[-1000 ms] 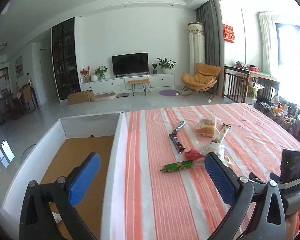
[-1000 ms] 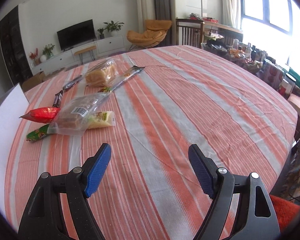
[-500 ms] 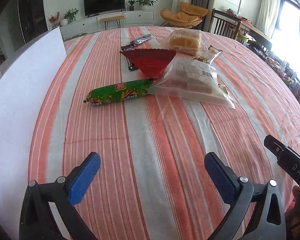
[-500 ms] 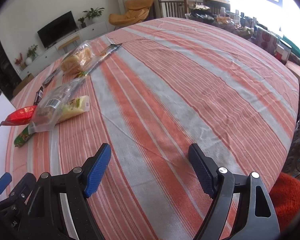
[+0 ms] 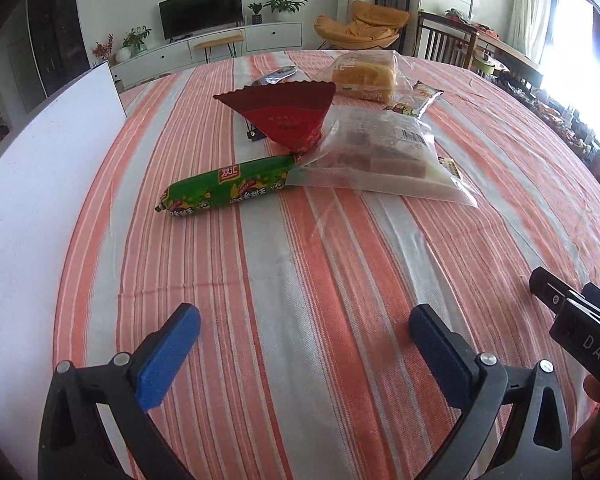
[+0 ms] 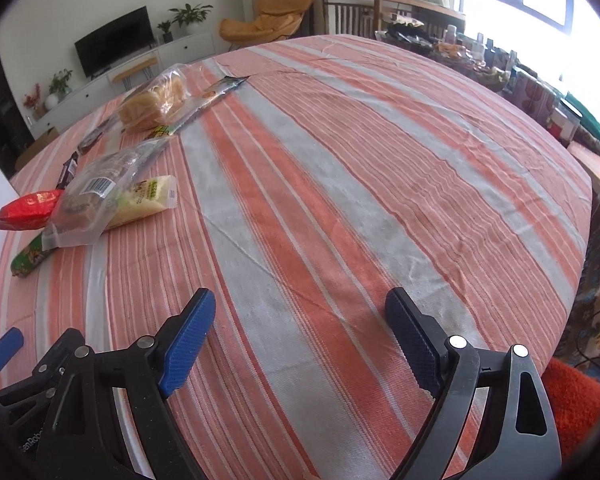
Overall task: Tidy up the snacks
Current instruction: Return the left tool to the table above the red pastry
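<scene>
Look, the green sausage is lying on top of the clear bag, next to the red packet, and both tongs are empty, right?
Not quite. The green sausage lies on the tablecloth, with one end tucked under the clear bag, not on top of it; the left wrist view shows this. The red packet is indeed beside it, and both the left tongs and right tongs are empty.

Near half of the striped tablecloth [image 5: 300,280] is bare, so there's free passage ahead of both grippers. Left gripper [image 5: 304,328] and right gripper [image 6: 300,320] sit side by side, nearly touching, little room between them. White box wall [image 5: 40,184] closes off the left edge. Snack cluster mid-table: green sausage [image 5: 224,188] nearest, approachable from the front; clear bag [image 5: 380,156] overlaps its right end, red packet [image 5: 284,112] just behind. Bread bag [image 5: 364,74] further back. Right half of the cloth is open.
</scene>
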